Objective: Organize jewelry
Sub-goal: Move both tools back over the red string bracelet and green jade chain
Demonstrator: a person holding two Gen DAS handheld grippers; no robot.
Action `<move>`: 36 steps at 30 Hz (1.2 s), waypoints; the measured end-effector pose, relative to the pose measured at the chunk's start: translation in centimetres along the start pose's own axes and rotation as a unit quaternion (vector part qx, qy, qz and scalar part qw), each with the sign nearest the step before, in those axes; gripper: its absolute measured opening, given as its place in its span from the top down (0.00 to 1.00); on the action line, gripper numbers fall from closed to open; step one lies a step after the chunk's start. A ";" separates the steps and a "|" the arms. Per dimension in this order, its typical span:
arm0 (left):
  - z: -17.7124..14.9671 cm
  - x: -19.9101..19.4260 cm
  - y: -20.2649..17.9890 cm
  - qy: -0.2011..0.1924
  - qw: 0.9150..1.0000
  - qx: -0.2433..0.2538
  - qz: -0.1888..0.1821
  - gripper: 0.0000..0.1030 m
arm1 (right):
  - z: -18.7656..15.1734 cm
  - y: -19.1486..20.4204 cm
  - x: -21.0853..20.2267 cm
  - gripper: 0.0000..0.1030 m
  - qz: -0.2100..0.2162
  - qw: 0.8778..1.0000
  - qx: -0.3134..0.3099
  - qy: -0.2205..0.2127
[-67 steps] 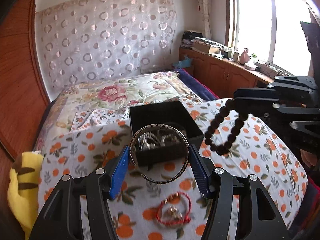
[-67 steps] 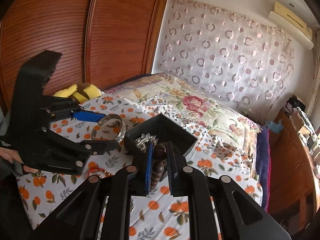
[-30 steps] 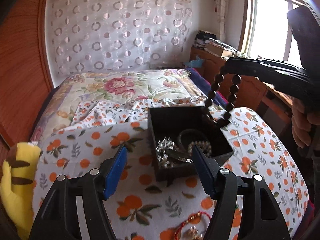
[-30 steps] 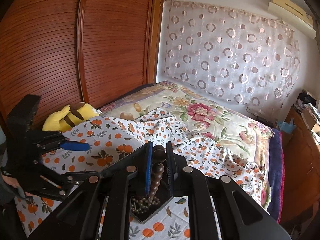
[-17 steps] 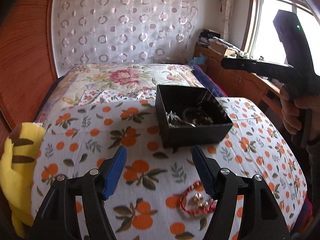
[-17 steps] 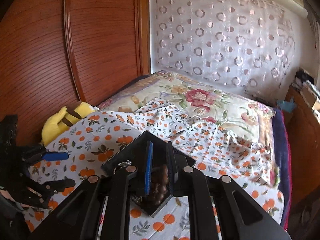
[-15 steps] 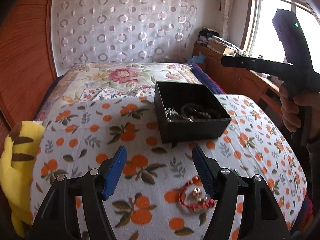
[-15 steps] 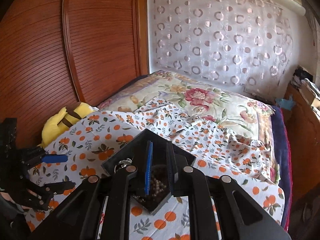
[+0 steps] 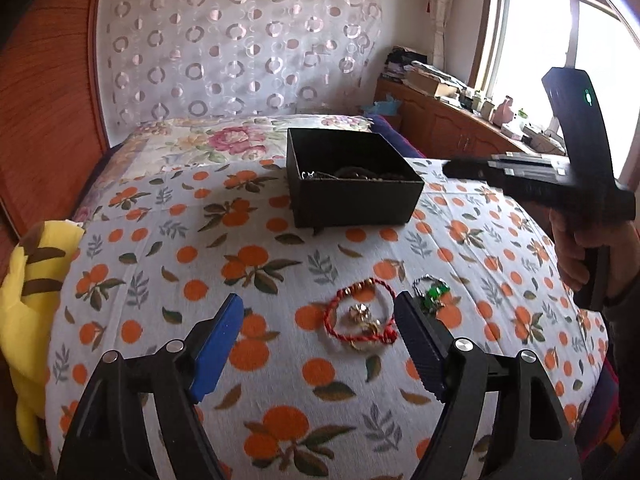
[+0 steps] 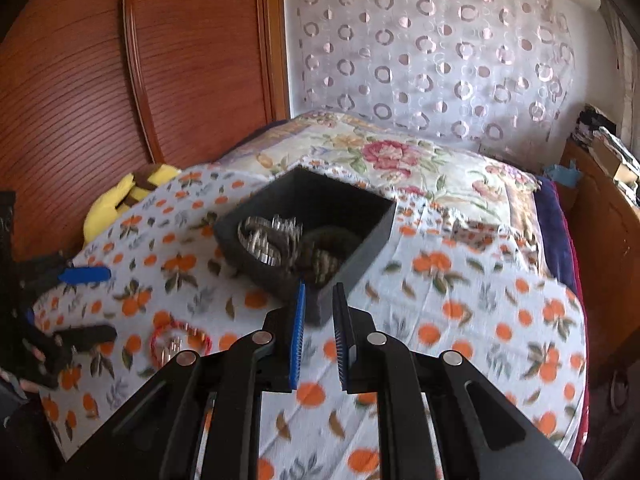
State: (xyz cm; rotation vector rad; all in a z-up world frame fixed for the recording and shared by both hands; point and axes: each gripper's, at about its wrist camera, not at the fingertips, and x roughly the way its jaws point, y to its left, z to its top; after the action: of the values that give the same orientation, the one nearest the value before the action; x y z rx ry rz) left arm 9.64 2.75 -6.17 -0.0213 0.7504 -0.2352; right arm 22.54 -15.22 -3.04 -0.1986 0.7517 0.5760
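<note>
Left tongs (image 9: pixel 320 332) hanging wide apart over the orange-print cloth (image 9: pixel 256 264) on the bed, gripping nothing. Blue pads (image 9: pixel 218 346) sitting either side of a red cord bracelet (image 9: pixel 360 320), which is lying flat on the cloth between the tips, not touched by them. Small gold charms lying inside the red loop. Just to the right of it a green-stone piece (image 9: pixel 432 294) with a silvery chain is lying on the cloth, near the right finger of the left tongs.

Black box (image 9: pixel 352 178) sitting farther back on the cloth, lid off, well apart from the bracelet. Inside, the right wrist view is showing a silver bangle (image 10: pixel 266 240) on the left side and a dark beaded bracelet (image 10: pixel 328 248) on the right, touching each other; details blurred.

Right tongs (image 10: pixel 319 308) hovering above the near corner of the box, narrow gap between the fingers, nothing in that gap, so released and empty. In the left wrist view the same tool is showing as a dark bar at the right, a hand (image 9: pixel 576 252) gripping its handle, tip pointing toward the box but apart from it.

Yellow plush toy (image 9: pixel 28 280) lying at the left edge of the bed against the wooden wardrobe (image 10: pixel 120 72). Circle-pattern curtain (image 9: pixel 240 40) hanging behind the bed. Window (image 9: pixel 560 64) glowing at right above a cluttered wooden cabinet (image 9: pixel 448 120).
</note>
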 end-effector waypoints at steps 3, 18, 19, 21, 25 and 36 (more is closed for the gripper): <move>-0.4 -0.4 -0.1 0.000 1.000 0.000 0.004 0.23 | -1.9 0.5 0.0 0.85 0.006 1.000 0.002 0.012; -1.9 1.0 1.4 0.029 0.999 -0.006 0.014 0.23 | -6.8 4.1 1.6 0.85 0.034 0.998 -0.026 0.056; -1.9 1.3 1.4 0.031 0.999 -0.010 0.008 0.28 | -7.0 4.2 1.7 0.85 0.033 0.997 -0.029 0.059; -1.8 1.8 1.6 0.037 0.999 -0.019 -0.003 0.34 | -7.1 4.3 1.6 0.85 0.033 0.997 -0.029 0.057; -1.4 3.2 1.5 0.054 0.998 -0.022 -0.013 0.50 | -7.1 3.9 1.6 0.85 0.034 0.997 -0.023 0.059; 0.5 6.1 0.4 0.067 0.998 -0.005 -0.011 0.67 | -7.2 3.7 1.9 0.85 0.016 0.997 -0.020 0.066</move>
State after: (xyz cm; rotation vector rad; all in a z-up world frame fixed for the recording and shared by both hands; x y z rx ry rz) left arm 14.33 1.81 -9.95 -0.0224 0.8847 -0.2552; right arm 17.36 -13.99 -9.40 -0.2639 0.8736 0.6128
